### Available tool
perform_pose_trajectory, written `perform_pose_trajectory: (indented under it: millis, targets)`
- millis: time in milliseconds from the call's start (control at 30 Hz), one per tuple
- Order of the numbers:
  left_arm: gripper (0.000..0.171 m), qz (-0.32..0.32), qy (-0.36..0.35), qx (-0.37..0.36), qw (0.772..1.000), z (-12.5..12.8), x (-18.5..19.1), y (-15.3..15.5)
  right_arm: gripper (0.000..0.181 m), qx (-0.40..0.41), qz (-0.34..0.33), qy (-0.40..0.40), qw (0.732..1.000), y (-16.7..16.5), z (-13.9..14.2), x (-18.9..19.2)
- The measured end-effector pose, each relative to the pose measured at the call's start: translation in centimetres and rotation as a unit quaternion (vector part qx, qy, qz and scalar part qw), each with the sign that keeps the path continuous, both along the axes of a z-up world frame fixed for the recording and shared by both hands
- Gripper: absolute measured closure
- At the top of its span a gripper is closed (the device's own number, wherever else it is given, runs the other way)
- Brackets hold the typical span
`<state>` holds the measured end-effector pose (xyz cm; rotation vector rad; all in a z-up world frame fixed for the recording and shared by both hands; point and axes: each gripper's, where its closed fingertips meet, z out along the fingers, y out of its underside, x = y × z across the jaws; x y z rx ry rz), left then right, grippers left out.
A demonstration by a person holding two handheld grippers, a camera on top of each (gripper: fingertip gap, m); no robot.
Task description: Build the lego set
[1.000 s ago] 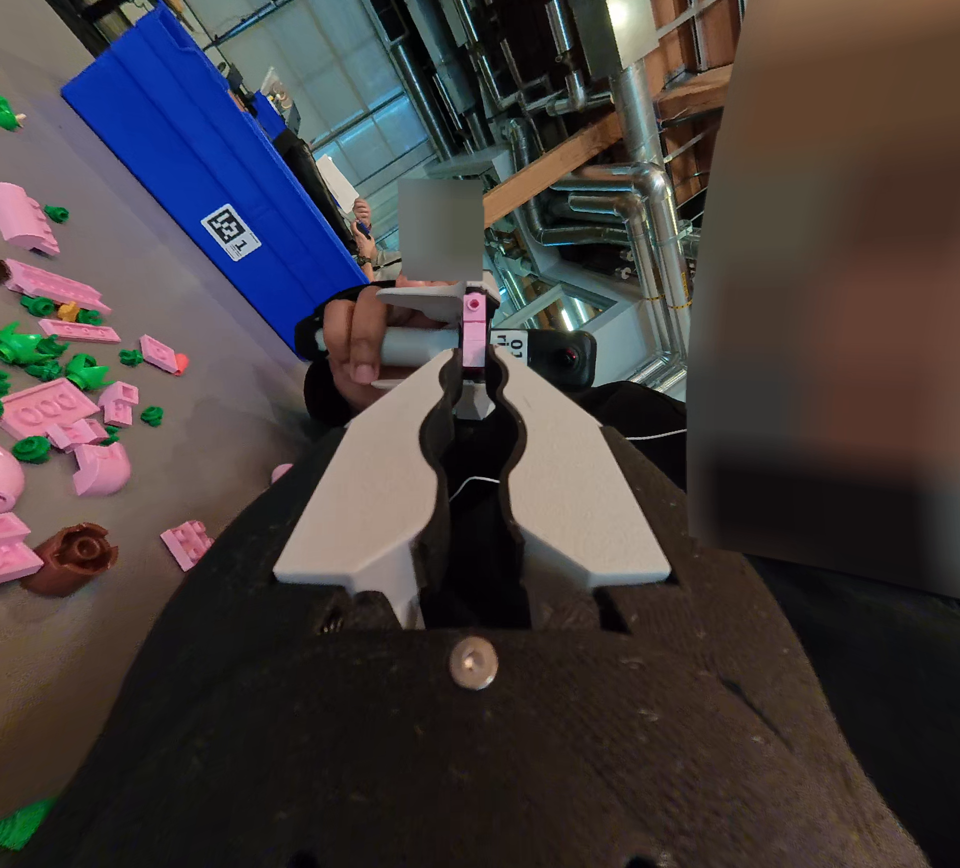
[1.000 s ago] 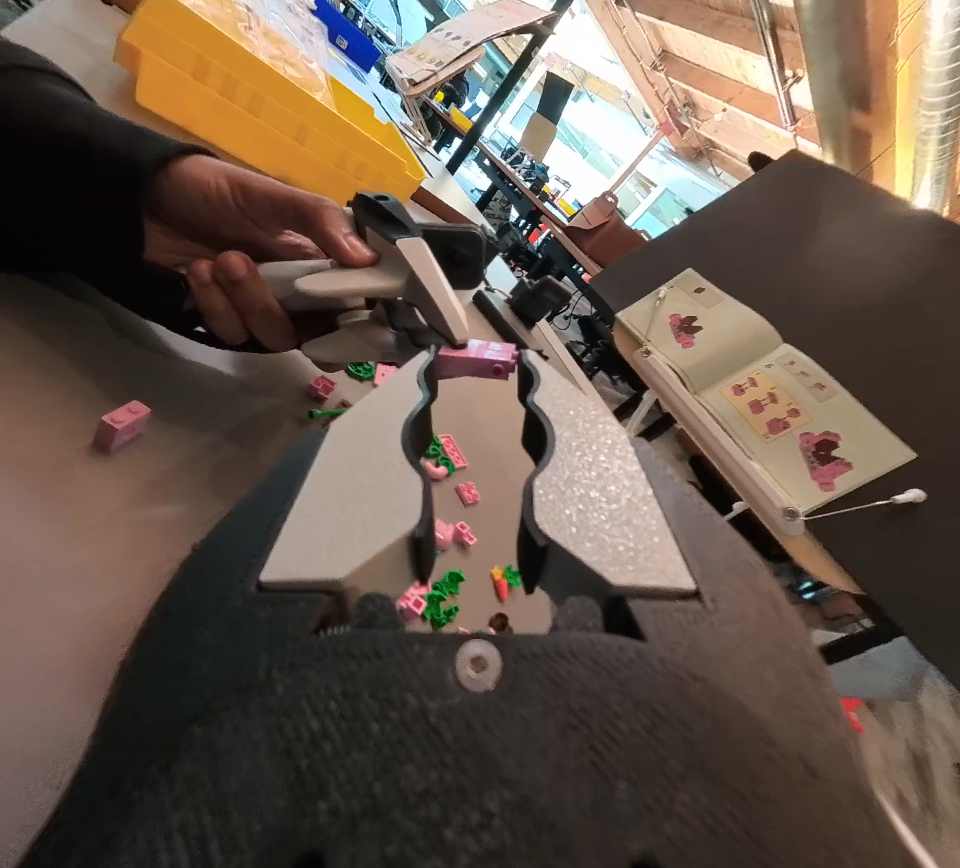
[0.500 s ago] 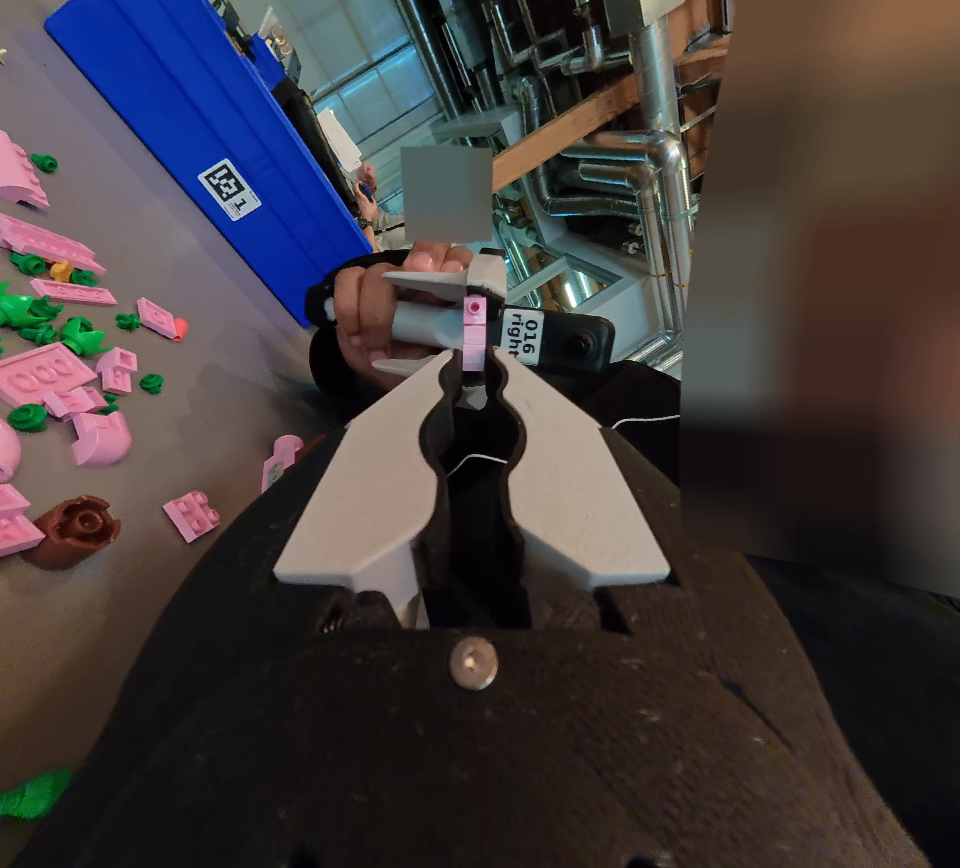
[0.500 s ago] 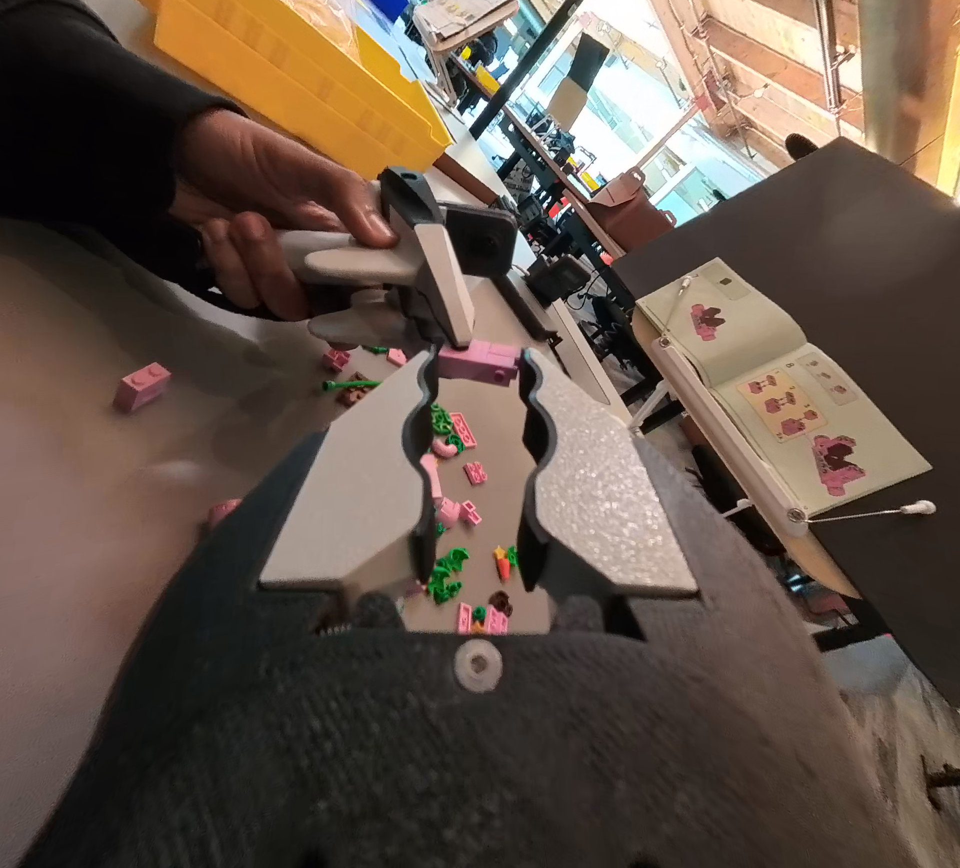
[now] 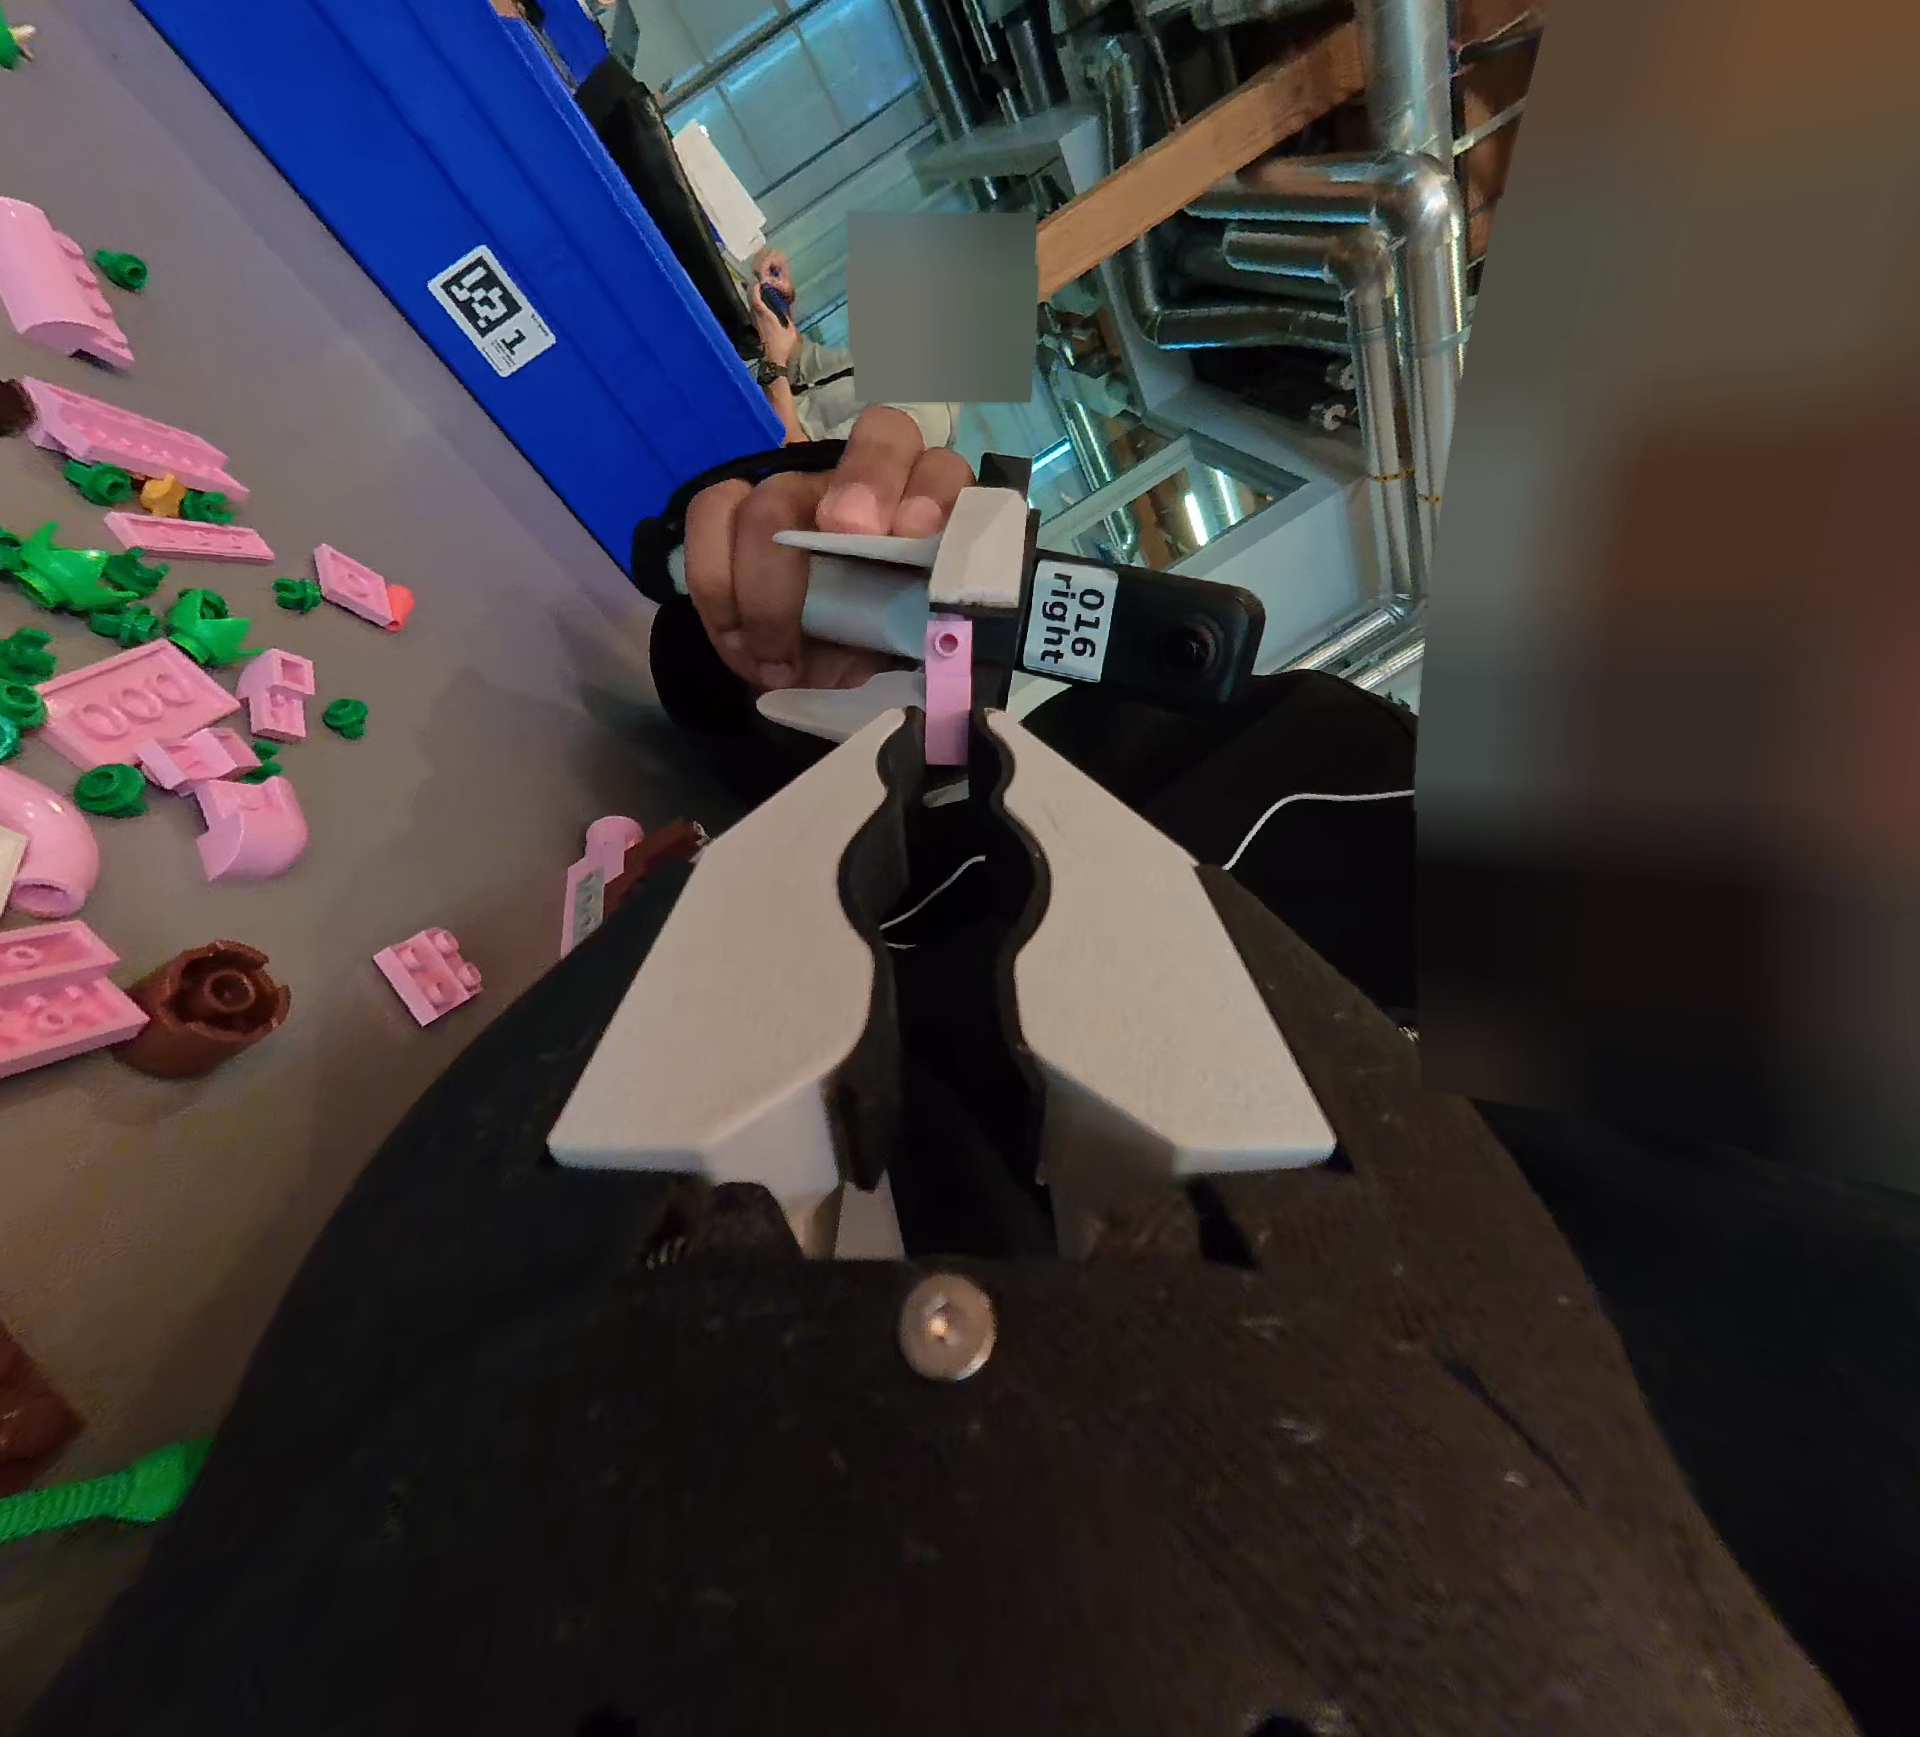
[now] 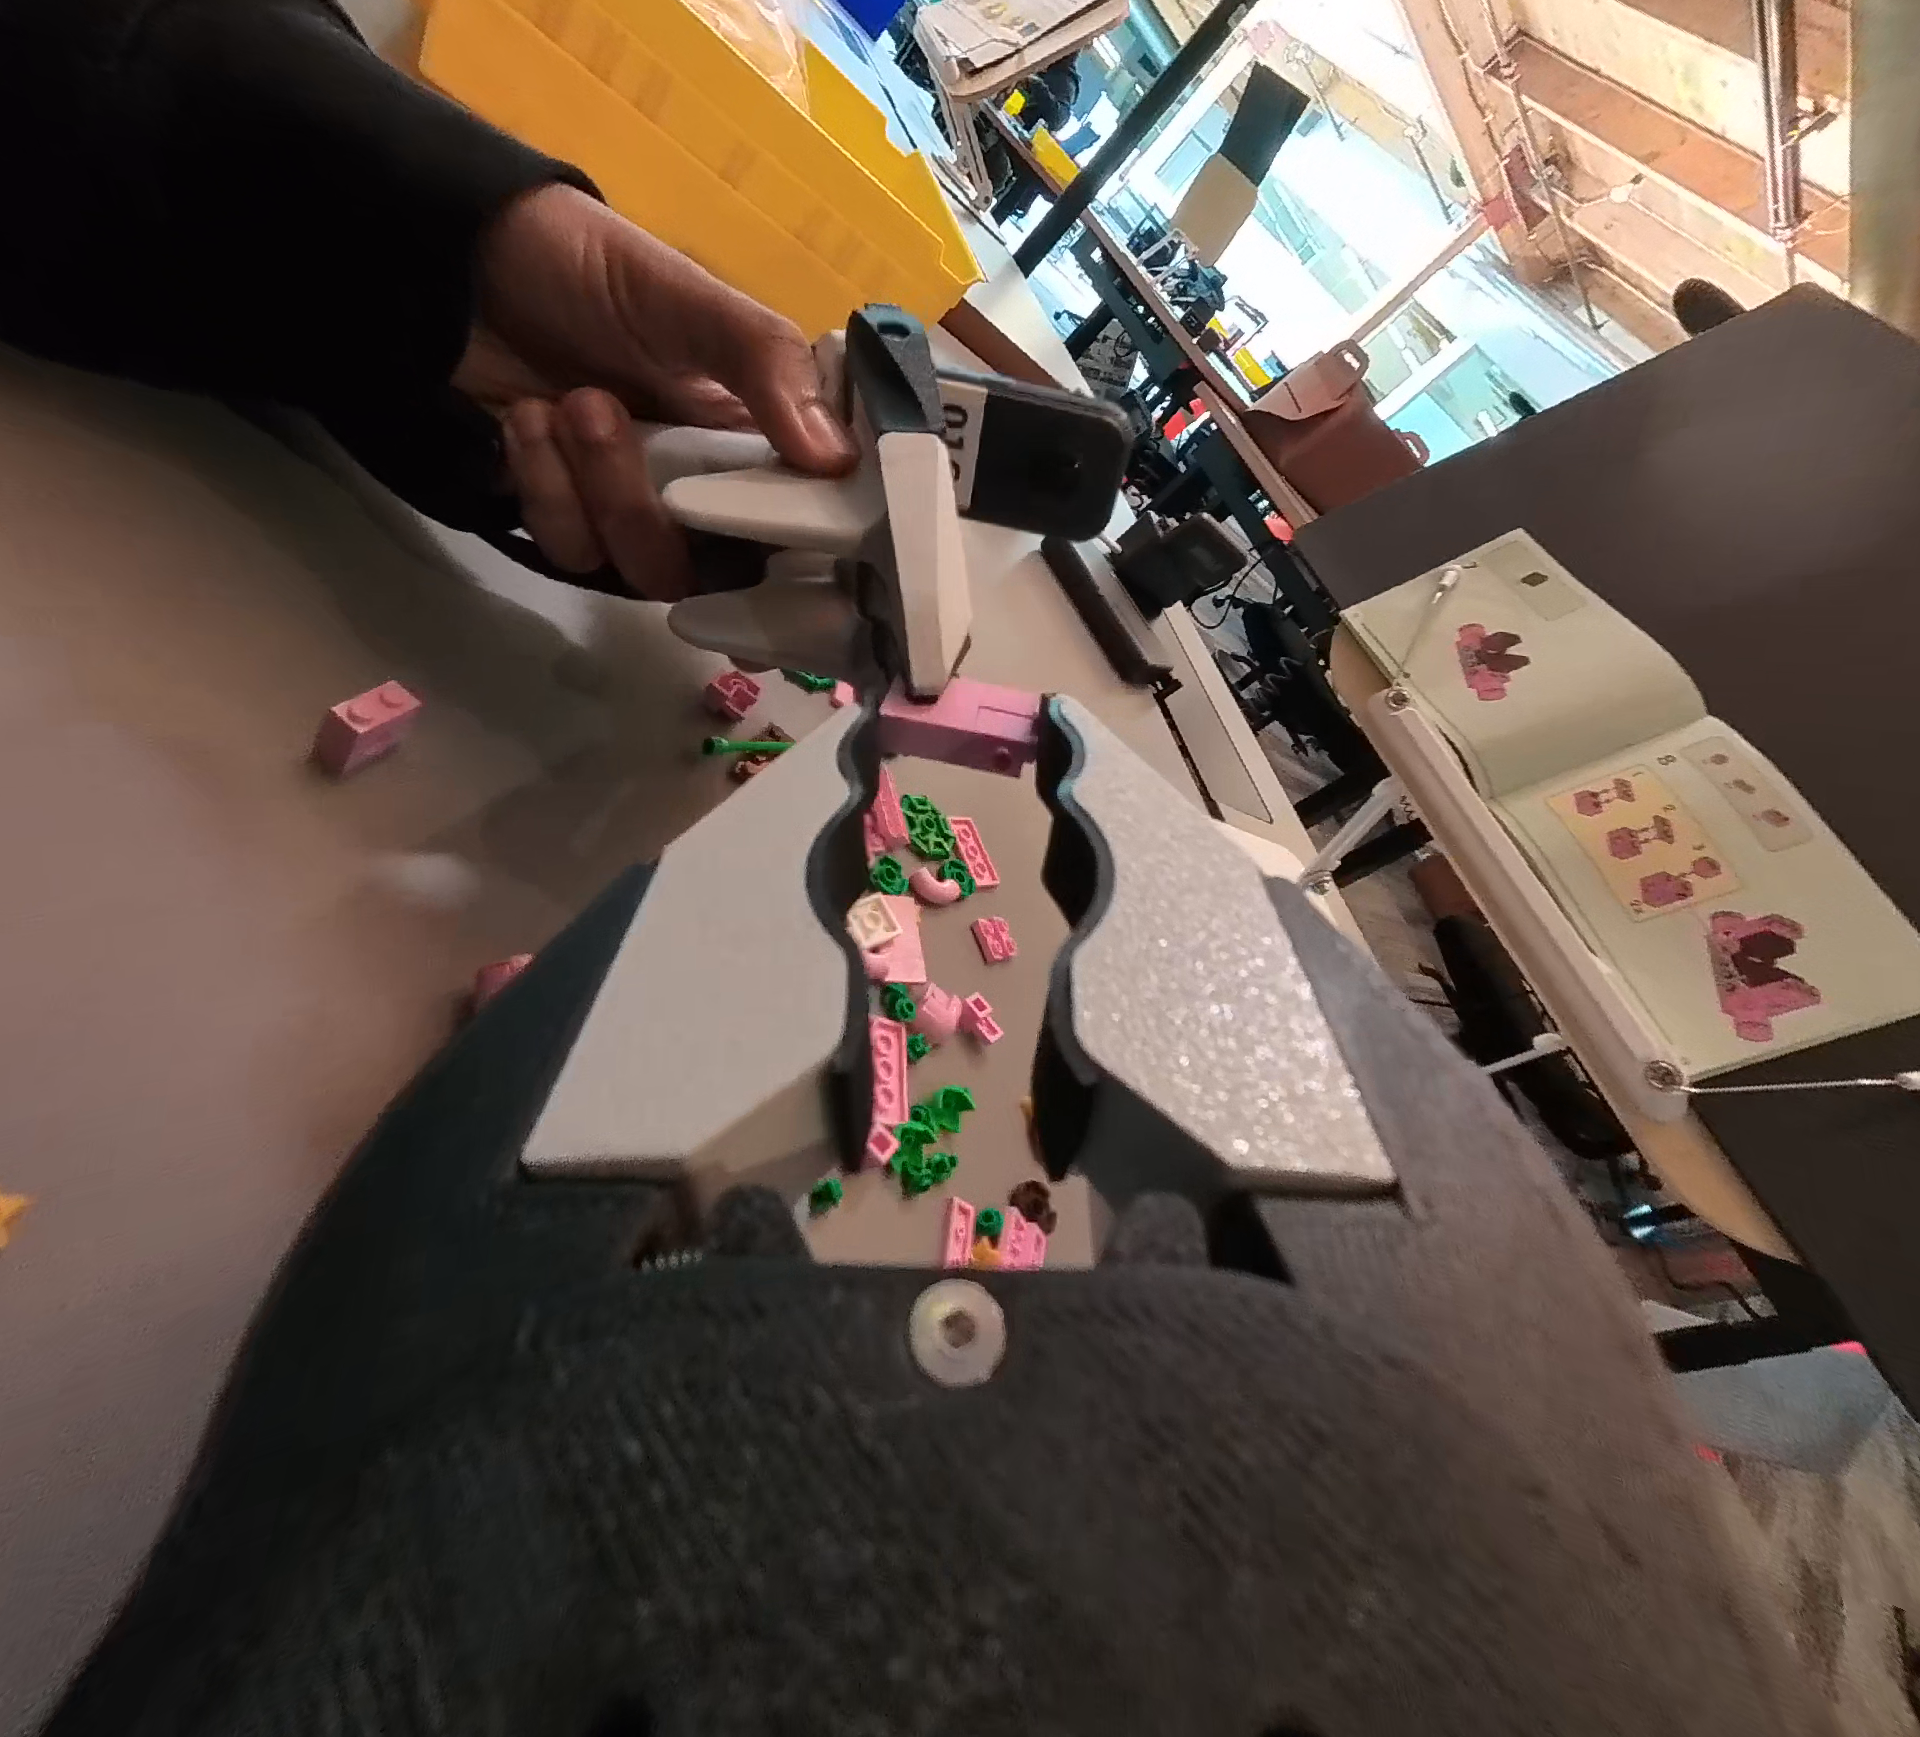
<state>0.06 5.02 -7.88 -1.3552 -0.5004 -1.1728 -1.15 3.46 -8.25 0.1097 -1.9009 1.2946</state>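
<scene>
Two tools, left (image 5: 948, 731) and right (image 6: 961, 726), both clamped on one pink brick (image 6: 956, 723) above tabletop (image 5: 436, 752); two yellow bins (image 6: 675, 98) far left.

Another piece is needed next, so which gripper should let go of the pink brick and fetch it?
Probably left: the left gripper only pinches one end of the pink brick, while the right gripper spans its length.
</scene>
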Motion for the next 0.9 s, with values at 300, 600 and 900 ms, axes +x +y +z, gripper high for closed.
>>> perform_pose_trajectory:
  millis: [300, 600, 900]
  targets:
    - [0.169, 0.001, -0.001, 0.028, 1.000, 1.0, 0.2, 0.0, 0.152, -0.023, 0.002, -0.006, 1.000, 0.0, 0.9, 0.2]
    - [0.167, 0.015, -0.037, 0.063, 0.997, 1.7, -0.5, -0.3, 0.154, -0.074, -0.004, 0.030, 0.997, 0.4, 2.7, 0.4]
    - [0.167, 0.017, -0.017, 0.064, 0.998, 1.8, -0.2, -0.2, 0.154, -0.085, 0.004, -0.005, 0.996, 0.5, 2.5, 0.4]
